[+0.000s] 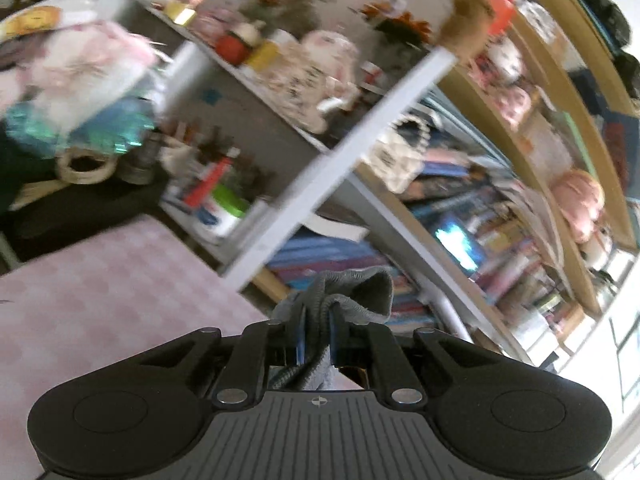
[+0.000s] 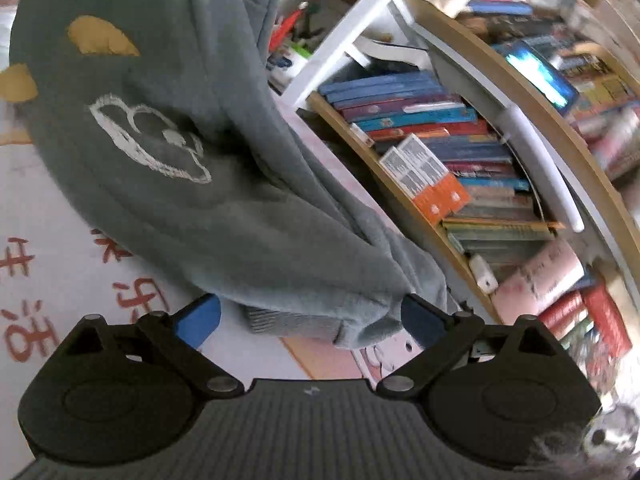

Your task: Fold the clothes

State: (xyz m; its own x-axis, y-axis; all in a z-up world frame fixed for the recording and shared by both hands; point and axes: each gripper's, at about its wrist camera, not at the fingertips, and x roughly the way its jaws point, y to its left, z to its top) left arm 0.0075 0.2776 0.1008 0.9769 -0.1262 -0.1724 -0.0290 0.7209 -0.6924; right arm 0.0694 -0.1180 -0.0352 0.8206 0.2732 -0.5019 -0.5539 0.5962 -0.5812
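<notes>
- A pink checked cloth (image 1: 100, 280) covers the near surface.
- A printed sheet (image 2: 48, 280) with red characters lies under the grey garment (image 2: 180, 160).

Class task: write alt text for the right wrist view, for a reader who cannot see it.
A grey sweatshirt with a white cloud outline hangs in front of the open right claw, its ribbed hem between the blue fingers. Behind it, a crowded bookshelf tilts across the blurred frame.

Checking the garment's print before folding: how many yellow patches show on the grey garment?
2, on the grey garment in the right wrist view: one yellow patch near its top, another at its left edge. Folds may hide more.
</notes>
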